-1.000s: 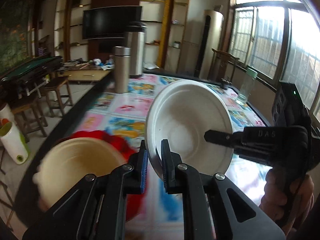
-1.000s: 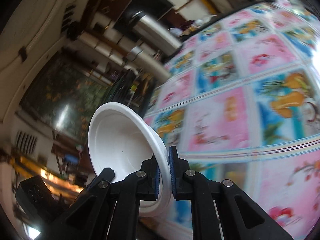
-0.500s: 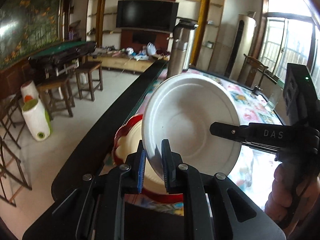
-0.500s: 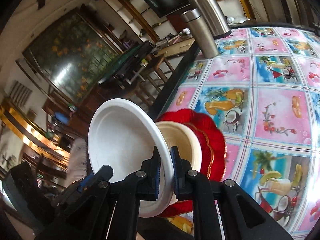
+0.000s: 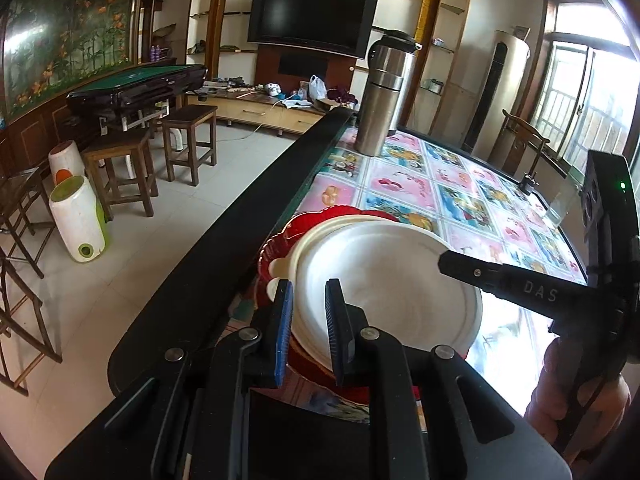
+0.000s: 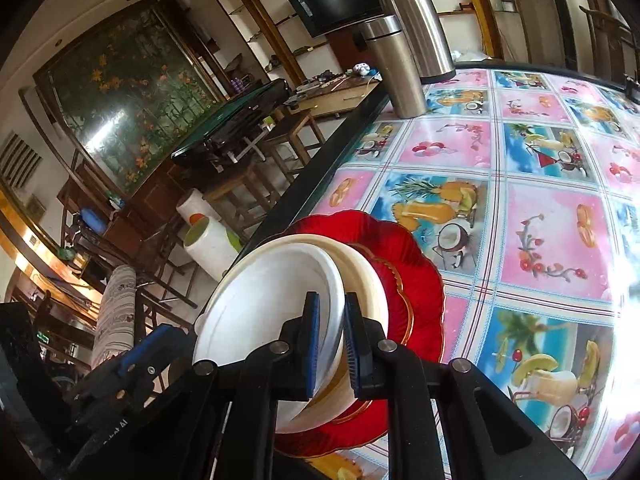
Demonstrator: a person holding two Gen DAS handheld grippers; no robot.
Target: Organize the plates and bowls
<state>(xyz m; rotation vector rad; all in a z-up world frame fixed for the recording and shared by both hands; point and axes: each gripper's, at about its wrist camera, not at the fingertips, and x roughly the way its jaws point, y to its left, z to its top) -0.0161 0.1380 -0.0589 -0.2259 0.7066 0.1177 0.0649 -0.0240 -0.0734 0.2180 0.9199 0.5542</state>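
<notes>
1. White bowl [image 5: 384,280] was tilted in the air a moment ago; it now sits nested in the cream bowl [image 6: 370,276] on the red plate [image 6: 416,264], near the surface [image 6: 552,232] edge.
2. Left tool [image 5: 310,312] has parted, jaws slack around the rim; right tool [image 6: 331,340] is half-open, rim between the pads, contact unclear.
3. Stacking looks done; withdraw next.

Setting: home living room | Evidence: wall-mounted television [image 5: 312,20] over low media cabinet [image 5: 264,110]; green-topped game table [image 5: 138,84] with wooden stools [image 5: 188,136]; floral wall mural [image 5: 68,28]; dining table with fruit-print tablecloth [image 6: 540,184]; steel flasks [image 6: 404,40]; tiled floor [image 5: 132,264].
</notes>
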